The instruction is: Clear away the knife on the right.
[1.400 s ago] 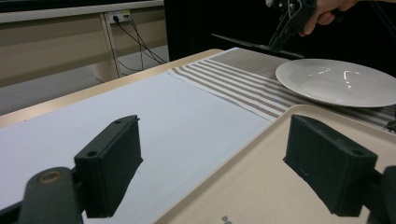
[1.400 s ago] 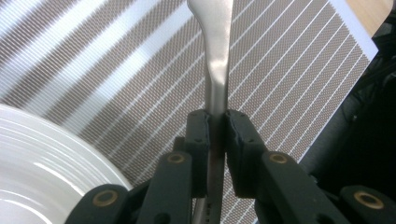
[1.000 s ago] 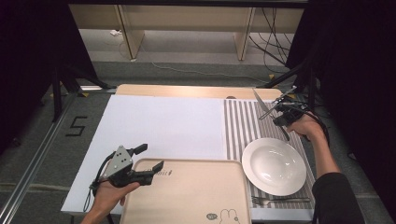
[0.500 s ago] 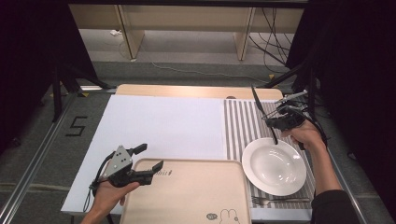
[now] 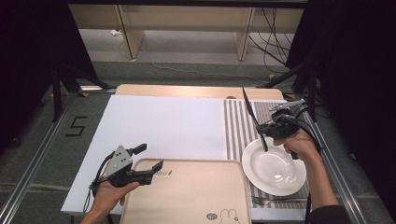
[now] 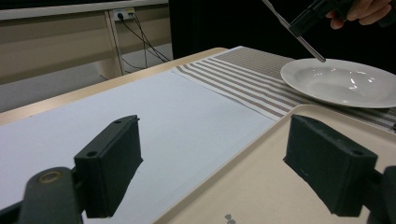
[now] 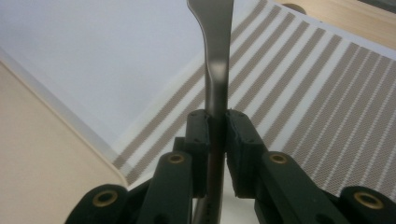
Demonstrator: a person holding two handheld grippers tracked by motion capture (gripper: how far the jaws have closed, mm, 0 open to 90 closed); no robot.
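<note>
My right gripper [image 5: 264,127] is shut on a metal table knife [image 5: 251,112], held in the air over the striped placemat [image 5: 237,126]. The knife's lower end hangs above the far rim of the white plate [image 5: 275,167]. In the right gripper view the pads [image 7: 198,135] clamp the knife [image 7: 217,56] at mid-length. My left gripper [image 5: 150,157] stands open at the far left corner of the beige tray [image 5: 187,196], with one jaw over the tray [image 6: 280,177] and the other over the white sheet. From the left gripper [image 6: 219,158] I see the plate [image 6: 341,84] and the knife [image 6: 299,32].
A white sheet [image 5: 163,126] covers the table's left and middle. A fork [image 5: 265,201] lies on the placemat at the plate's near side. The tray bears a small rabbit print [image 5: 223,215]. Cables trail on the floor behind the table.
My right hand has carried the knife leftward and nearer, from the placemat's back right to above the plate's far rim. The left hand has stayed in place.
</note>
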